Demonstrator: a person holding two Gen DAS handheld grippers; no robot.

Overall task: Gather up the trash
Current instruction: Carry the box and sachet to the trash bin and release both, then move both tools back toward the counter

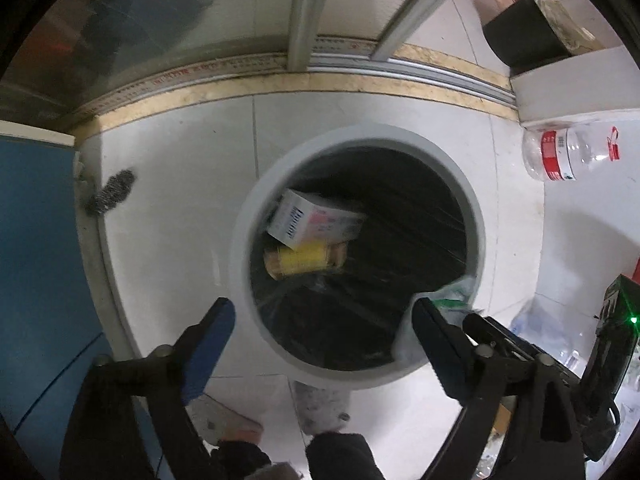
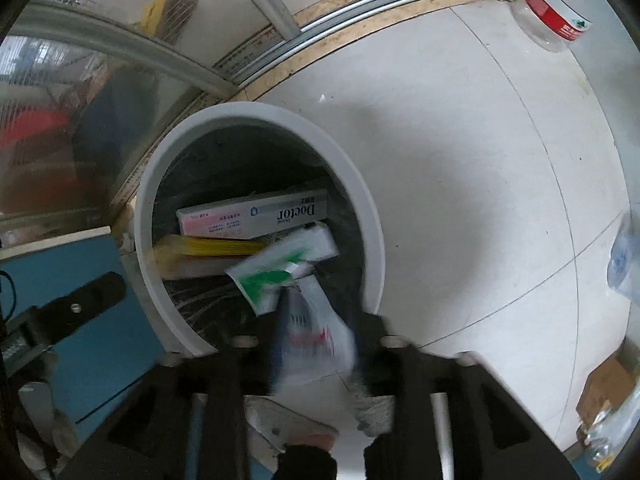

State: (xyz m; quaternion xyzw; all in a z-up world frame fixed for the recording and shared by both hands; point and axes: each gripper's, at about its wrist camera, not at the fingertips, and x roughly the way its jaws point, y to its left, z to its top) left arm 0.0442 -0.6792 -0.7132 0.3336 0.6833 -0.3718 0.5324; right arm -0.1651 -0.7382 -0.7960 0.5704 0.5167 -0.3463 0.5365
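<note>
A white round trash bin (image 1: 256,200) with a black liner stands on the tiled floor; it also shows in the right wrist view (image 2: 368,208). Inside lie a white and pink box (image 1: 316,220), marked "Doctor" in the right wrist view (image 2: 256,216), and a yellow item (image 1: 300,260). My left gripper (image 1: 324,320) is open and empty over the bin's near rim. My right gripper (image 2: 316,320) is shut on a white plastic wrapper with green and red print (image 2: 308,320), held over the bin's near rim; the wrapper also shows in the left wrist view (image 1: 452,296).
A clear bottle with a red label (image 1: 560,156) lies on the floor at the right, beside a white ledge bearing a black pot (image 1: 520,36). A steel wool pad (image 1: 112,192) lies at the left by a blue cabinet (image 1: 40,260). A sliding door track (image 1: 280,76) runs behind the bin.
</note>
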